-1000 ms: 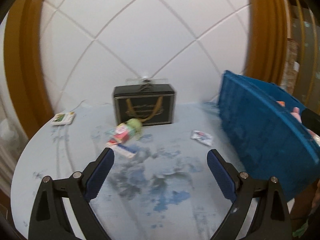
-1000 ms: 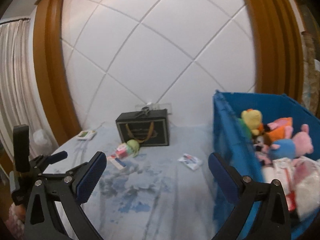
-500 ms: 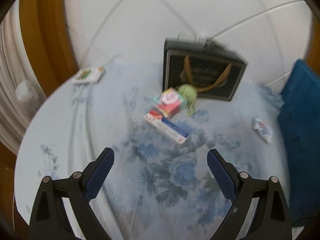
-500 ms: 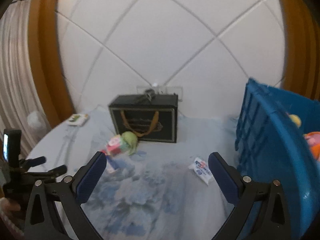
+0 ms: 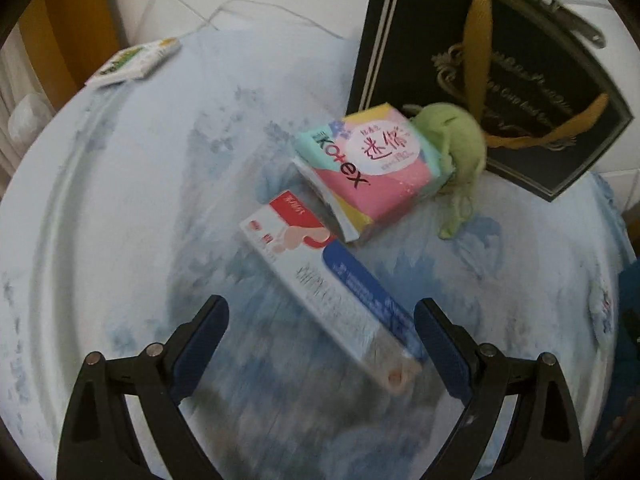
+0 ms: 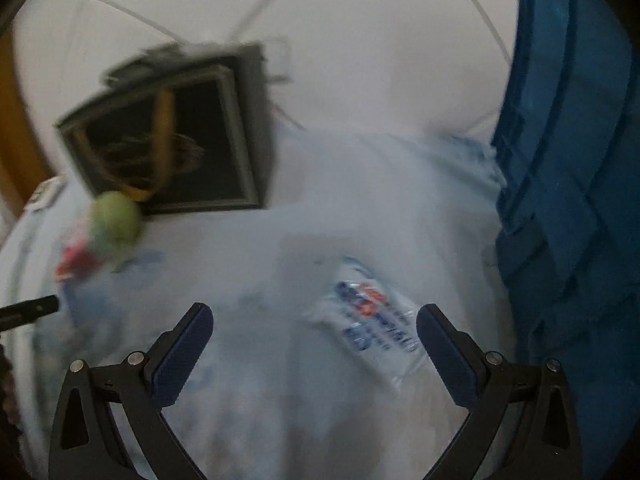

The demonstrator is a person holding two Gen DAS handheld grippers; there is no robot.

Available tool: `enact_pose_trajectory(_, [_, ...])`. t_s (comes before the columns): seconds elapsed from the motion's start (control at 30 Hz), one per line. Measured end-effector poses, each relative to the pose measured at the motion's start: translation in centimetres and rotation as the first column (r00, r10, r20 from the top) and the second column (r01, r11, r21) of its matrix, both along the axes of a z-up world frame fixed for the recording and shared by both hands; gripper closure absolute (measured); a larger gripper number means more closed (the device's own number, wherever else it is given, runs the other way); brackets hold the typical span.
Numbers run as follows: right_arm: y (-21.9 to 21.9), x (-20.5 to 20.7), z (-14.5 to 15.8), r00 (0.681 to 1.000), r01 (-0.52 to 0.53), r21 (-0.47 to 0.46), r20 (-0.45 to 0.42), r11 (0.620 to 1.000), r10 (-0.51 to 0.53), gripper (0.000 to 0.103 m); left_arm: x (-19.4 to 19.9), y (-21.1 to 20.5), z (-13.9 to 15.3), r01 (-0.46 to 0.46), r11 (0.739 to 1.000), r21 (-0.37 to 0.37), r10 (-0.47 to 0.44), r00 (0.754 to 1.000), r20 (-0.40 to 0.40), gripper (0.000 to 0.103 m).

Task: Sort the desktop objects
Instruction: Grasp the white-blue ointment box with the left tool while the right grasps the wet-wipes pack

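Long box (image 5: 332, 280): laid slantwise, near end between spread left tongs (image 5: 322, 334). Packet (image 6: 376, 320): between spread right tongs (image 6: 314, 342).

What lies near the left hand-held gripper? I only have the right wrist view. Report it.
Observer: The left hand-held gripper is open over a long red, white and blue box lying flat on the floral tablecloth.
Operator: Name what sits beyond that box.
Observer: A pink and teal Kotex pack overlaps the box's far end, with a green plush toy against its far side.
Operator: Check the far left of the table.
Observer: A small green and white packet lies there near the edge, apart from the rest.
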State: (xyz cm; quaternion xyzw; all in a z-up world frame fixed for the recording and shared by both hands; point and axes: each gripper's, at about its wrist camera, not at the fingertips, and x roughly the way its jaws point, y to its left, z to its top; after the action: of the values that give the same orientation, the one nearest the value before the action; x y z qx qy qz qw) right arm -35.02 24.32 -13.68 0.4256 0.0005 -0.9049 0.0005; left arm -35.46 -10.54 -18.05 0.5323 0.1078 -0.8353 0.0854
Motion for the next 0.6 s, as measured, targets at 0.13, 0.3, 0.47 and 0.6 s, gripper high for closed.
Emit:
enact_pose_trajectory(0.13, [2.5,-2.2,-3.4,0.996,0.067,-0.011,0.068,0.998,-0.066,0.0,-1.2,0.3,-1.6,-0.006,1.0,0.009,0.005,1.0,0.024,0.008])
enact_pose_trajectory(0.3, [4.3,-3.4,-6.0,0.988,0.109,-0.051,0.115,0.993,-0.103,0.0,-1.2,2.0,-2.0,0.056,0.996,-0.075,-0.057,0.998,-0.012,0.023])
enact_pose_trajectory(0.47, [4.5,-3.3,-6.2,0.988,0.127,-0.086,0.1,0.988,-0.118,0.0,0.9,3.3,-1.9,0.11,0.991,-0.079,-0.113,0.993,-0.03,0.041])
enact_pose_trajectory(0.6, [2.6,-2.6,-6.6,0.985,0.096,-0.094,0.154,0.991,-0.081,0.0,2.9,3.8,-1.8,0.142,0.987,-0.074,-0.144,0.989,-0.03,0.047])
